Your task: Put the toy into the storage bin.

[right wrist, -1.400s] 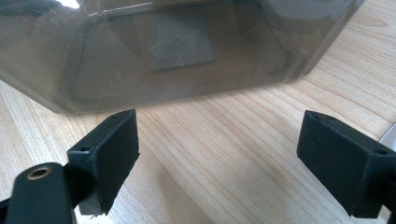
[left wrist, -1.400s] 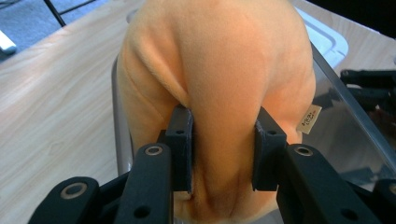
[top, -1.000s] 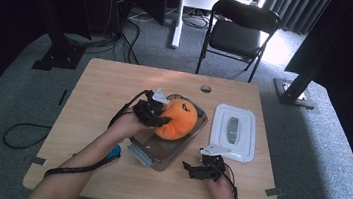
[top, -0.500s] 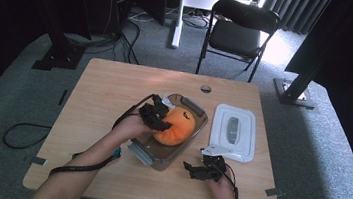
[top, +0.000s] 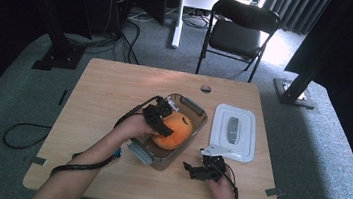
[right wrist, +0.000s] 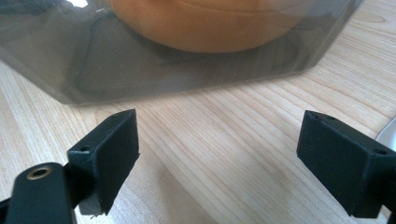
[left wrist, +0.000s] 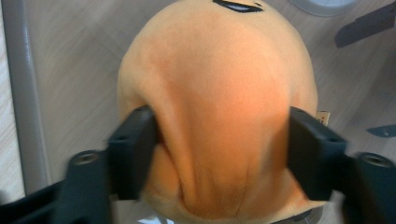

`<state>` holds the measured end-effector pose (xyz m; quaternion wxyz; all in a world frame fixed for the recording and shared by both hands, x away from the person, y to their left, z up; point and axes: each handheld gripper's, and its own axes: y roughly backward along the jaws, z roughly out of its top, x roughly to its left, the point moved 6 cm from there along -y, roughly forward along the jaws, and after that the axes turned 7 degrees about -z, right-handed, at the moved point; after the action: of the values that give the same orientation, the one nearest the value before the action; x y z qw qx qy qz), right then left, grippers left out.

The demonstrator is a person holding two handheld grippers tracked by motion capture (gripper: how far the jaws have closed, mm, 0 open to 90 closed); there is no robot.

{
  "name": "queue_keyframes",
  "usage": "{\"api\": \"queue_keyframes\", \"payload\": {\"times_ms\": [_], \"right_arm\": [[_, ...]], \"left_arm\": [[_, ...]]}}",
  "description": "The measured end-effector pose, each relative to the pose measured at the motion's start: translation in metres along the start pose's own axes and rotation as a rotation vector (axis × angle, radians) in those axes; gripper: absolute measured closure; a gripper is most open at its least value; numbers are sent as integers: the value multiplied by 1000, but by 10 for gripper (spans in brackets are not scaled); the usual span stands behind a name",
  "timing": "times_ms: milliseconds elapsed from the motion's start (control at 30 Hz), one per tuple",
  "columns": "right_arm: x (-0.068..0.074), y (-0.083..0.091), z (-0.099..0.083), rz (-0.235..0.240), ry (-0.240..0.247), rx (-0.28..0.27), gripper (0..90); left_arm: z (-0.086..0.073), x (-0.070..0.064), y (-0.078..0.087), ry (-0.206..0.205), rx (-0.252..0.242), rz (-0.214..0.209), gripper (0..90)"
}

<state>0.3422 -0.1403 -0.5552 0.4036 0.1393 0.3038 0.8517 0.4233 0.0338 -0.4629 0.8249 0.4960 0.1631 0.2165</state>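
The left gripper (top: 161,120) pinches the orange plush toy (top: 175,129) inside the clear container (top: 198,113); release is outstanding. The right gripper (top: 204,169) rests nearby, jaws spread (empty). The white lid (top: 234,131) lies beside, not fitted.

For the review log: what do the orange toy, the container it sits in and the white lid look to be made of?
Orange toy: soft plush fabric, matte and fuzzy; it creases and bulges where the left gripper squeezes it. Container: probably smoky clear plastic, glossy, since the toy shows through its wall. White lid: likely smooth hard plastic, with a slight sheen. Table: pale wood grain, possibly laminate.
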Motion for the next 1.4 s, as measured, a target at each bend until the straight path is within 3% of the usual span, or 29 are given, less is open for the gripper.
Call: {"api": "queue_keyframes", "payload": {"times_ms": [100, 133, 167, 433, 500, 1200, 1400], "right_arm": [[0, 0, 0, 1, -1, 0, 126], [0, 0, 0, 1, 0, -1, 125], [0, 0, 0, 0, 0, 1, 126], [-1, 0, -1, 0, 1, 2, 126], [0, -1, -1, -1, 1, 3, 126], [0, -2, -2, -5, 6, 11, 126], [0, -2, -2, -4, 5, 11, 126]], "left_arm": [[0, -1, 0, -7, -7, 8, 192], [2, -4, 4, -9, -40, -20, 192], [3, -5, 5, -14, -50, -20, 186], [2, -8, 8, -15, -66, -50, 91], [2, -8, 10, -11, -70, -64, 29], [-20, -3, 53, 12, -216, -120, 28], [-29, -3, 63, 7, -225, -95, 29]]}}
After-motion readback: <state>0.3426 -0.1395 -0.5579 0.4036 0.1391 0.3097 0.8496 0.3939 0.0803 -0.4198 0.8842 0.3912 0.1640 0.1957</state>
